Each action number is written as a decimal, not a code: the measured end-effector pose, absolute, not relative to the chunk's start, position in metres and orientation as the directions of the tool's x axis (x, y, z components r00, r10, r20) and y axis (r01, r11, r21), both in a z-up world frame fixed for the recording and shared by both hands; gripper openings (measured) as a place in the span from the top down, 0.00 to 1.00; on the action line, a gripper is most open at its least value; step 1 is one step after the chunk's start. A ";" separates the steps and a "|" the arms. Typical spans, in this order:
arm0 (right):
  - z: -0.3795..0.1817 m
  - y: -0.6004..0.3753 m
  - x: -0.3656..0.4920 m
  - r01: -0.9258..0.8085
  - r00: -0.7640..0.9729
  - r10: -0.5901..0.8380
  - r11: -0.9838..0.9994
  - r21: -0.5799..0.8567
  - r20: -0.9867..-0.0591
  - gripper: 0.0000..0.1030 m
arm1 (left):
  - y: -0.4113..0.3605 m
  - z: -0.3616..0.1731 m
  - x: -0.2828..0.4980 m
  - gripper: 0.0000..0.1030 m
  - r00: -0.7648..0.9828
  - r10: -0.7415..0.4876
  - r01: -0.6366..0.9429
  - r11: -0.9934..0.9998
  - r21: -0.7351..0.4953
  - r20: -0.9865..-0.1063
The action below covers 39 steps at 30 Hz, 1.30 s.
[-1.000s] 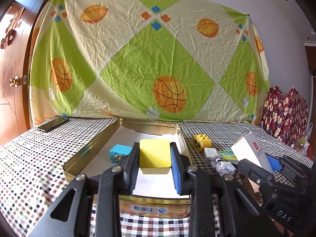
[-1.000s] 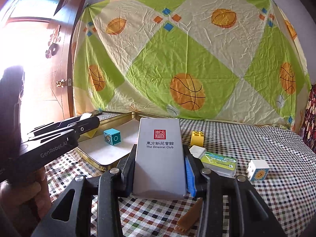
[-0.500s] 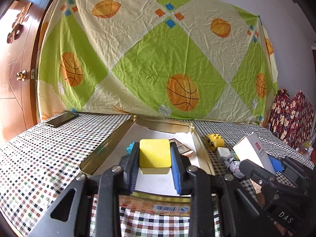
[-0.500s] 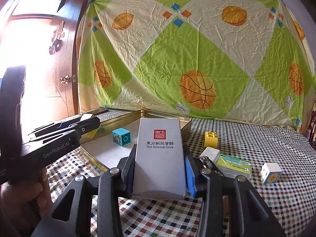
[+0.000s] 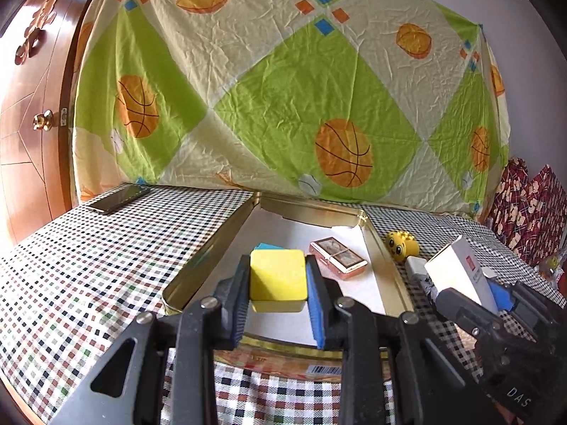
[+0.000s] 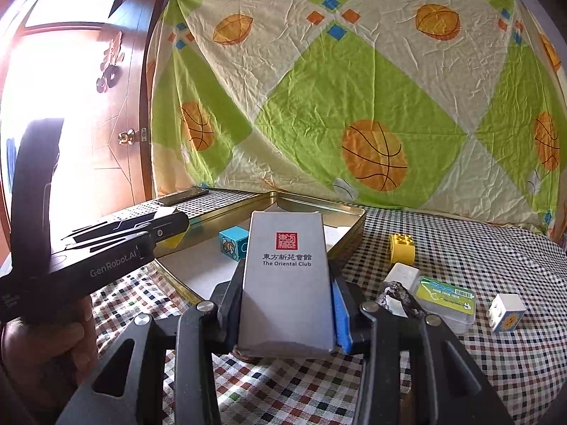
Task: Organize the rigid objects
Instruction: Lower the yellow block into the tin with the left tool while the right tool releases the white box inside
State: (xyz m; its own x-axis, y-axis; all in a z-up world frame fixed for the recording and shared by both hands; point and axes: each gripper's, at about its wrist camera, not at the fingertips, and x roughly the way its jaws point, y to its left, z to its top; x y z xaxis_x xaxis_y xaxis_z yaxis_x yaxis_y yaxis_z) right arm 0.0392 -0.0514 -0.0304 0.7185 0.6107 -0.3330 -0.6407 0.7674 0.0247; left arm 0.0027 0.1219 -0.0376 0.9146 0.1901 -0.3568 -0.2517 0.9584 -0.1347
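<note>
The gold tin [image 5: 209, 248] lies open on the checked worktop [image 5: 88, 265], and both your loads hang near its near end, so crowding is your main risk. Your right gripper [image 6: 287, 304] is clamped on the tall grey box [image 6: 285, 283], held upright above the worktop just right of the tin's near corner. It stands high above the fingers, so a knock against the tin wall or your left gripper [image 5: 278, 304] could lever it loose. That left one is clenched on the yellow block [image 5: 278, 279], over the tin's near end. Released from there, I judge the block could land on the blue cube [image 6: 232, 243] just beyond it, or the pink card box [image 5: 338, 258] to its right. The yellow toy brick [image 6: 402, 249] and small white pieces [image 6: 506, 311] wait outside, right.
</note>
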 end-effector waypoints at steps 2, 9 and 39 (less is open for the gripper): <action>-0.030 -0.051 0.040 -0.645 0.712 0.615 0.764 0.031 -0.340 0.58 | 0.125 -0.038 0.006 0.73 0.908 0.187 -0.253 0.958 -0.135 -0.376; -0.031 -0.049 0.043 -0.657 0.696 0.626 0.753 0.040 -0.354 0.57 | 0.133 -0.041 0.014 0.73 0.889 0.163 -0.246 0.958 -0.147 -0.427; -0.018 0.037 0.143 -0.705 0.533 0.604 0.704 0.084 -0.592 0.57 | 0.156 -0.033 0.093 0.73 0.768 0.119 -0.197 0.979 -0.055 -0.629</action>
